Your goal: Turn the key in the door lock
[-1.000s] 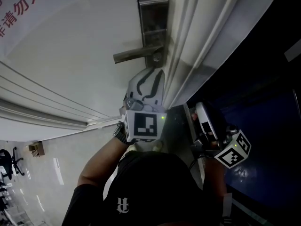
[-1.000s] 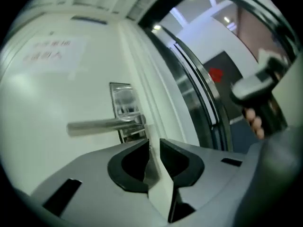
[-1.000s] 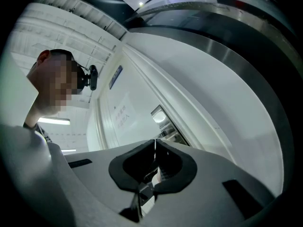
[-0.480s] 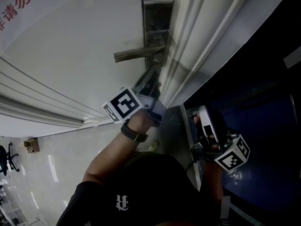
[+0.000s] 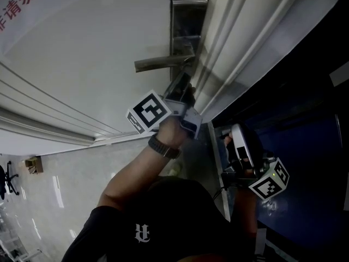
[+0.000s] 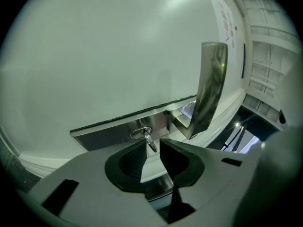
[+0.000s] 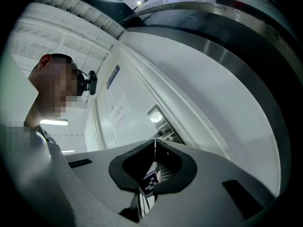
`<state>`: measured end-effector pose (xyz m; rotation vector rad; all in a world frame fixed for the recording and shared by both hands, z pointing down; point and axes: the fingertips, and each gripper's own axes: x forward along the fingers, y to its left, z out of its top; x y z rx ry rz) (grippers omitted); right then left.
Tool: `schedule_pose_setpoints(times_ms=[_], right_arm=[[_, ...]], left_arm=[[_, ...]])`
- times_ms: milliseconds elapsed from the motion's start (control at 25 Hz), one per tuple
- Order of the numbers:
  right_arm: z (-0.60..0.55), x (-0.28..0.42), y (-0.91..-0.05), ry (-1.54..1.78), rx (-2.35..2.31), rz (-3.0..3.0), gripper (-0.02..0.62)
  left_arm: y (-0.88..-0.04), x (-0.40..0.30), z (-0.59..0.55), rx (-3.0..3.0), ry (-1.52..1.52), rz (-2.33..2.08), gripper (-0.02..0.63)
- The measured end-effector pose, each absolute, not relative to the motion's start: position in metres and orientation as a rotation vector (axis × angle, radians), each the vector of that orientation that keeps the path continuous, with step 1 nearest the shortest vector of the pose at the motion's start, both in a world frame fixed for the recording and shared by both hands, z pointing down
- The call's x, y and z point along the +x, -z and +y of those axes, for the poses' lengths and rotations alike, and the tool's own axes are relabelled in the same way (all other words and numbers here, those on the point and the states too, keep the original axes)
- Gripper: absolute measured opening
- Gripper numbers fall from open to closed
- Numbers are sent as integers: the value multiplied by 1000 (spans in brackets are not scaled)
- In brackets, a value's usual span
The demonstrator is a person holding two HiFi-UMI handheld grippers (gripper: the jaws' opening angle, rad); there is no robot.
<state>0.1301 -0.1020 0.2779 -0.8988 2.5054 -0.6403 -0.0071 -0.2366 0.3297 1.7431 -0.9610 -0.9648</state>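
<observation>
In the left gripper view a small silver key (image 6: 151, 144) sticks out of the keyhole (image 6: 140, 133) in the steel lock plate (image 6: 109, 130). My left gripper (image 6: 152, 143) is open. Its two dark fingertips (image 6: 137, 156) stand narrowly apart on either side of the key. The left tip is right against the key, and a gap shows on the right. The lever handle (image 6: 210, 86) juts out just past the lock. In the head view the left gripper (image 5: 182, 85) reaches up under the handle (image 5: 163, 63). My right gripper (image 5: 234, 135) hangs low by the frame, shut and empty (image 7: 154, 142).
The white door (image 5: 98, 48) carries red print at the upper left. The moulded door frame (image 5: 240, 42) runs diagonally to the right of the lock plate (image 5: 188, 21), with a dark blue surface (image 5: 305, 146) beyond it. A tiled floor (image 5: 49, 184) lies at the lower left.
My left gripper has risen towards the lock and rolled, so its marker cube has swung from facing the camera over to the left. The right gripper has barely moved.
</observation>
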Motion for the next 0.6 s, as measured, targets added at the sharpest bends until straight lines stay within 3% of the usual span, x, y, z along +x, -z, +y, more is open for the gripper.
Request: schedule_pose_setpoints(times_ms=[360, 600], right_arm=[[-107, 132, -282, 660, -911, 2501, 15], [-109, 130, -284, 665, -910, 2502, 15]], left_arm=[[-331, -5, -244, 1691, 1036, -892, 48], [-330, -5, -244, 1766, 914, -991, 46]])
